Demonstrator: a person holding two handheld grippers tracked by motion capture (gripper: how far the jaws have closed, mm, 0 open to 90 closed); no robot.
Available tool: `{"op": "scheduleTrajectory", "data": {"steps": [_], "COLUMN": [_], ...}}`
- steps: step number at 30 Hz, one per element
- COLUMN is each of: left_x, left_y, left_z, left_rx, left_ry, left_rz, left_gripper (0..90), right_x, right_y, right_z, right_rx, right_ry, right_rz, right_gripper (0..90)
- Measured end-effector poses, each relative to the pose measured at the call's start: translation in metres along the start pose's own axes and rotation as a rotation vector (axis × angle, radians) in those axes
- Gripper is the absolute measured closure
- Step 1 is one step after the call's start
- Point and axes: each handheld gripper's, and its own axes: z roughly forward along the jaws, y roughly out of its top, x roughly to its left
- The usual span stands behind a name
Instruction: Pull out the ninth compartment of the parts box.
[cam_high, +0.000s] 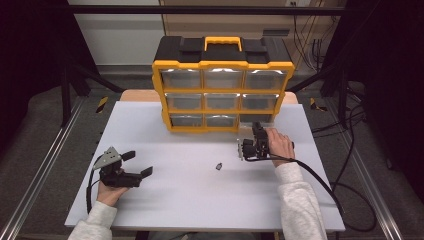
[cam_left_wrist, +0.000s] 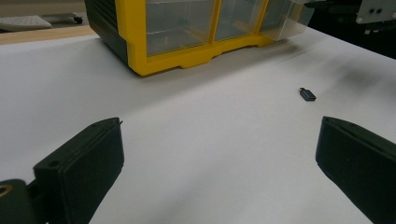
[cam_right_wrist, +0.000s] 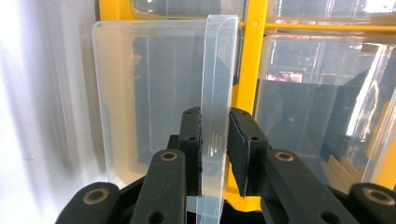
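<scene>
Right hand-held gripper (cam_right_wrist: 215, 154) pinches the front lip of the clear plastic drawer (cam_right_wrist: 159, 93), part-drawn from the yellow organiser's (cam_high: 222, 65) bottom-right slot; small dark part (cam_high: 218, 166) lies unstowed on the white table (cam_high: 165, 150); left hand-held gripper (cam_left_wrist: 219, 158) spread, idle.

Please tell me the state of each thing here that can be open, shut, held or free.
Drawer cabinet: upright at the far side of the table.
Bottom right drawer: pulled partly out, its front handle clamped.
Other drawers: pushed in.
Right gripper: shut on the drawer handle.
Left gripper: open, empty.
Small dark part: lying free on the table.
</scene>
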Motion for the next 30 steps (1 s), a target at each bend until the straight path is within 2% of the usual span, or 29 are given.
{"op": "scheduleTrajectory", "data": {"steps": [30], "left_x": [-0.0003], "left_y": [0.0001], "left_z": [-0.0003], "left_rx": [0.001], "left_ry": [0.002], "left_rz": [0.002], "left_gripper": [0.6], "right_x": [0.0013], "right_y": [0.0003], "right_z": [-0.0077], "right_rx": [-0.006], "right_ry": [0.007], "right_rz": [0.005], "right_gripper": [76.5]}}
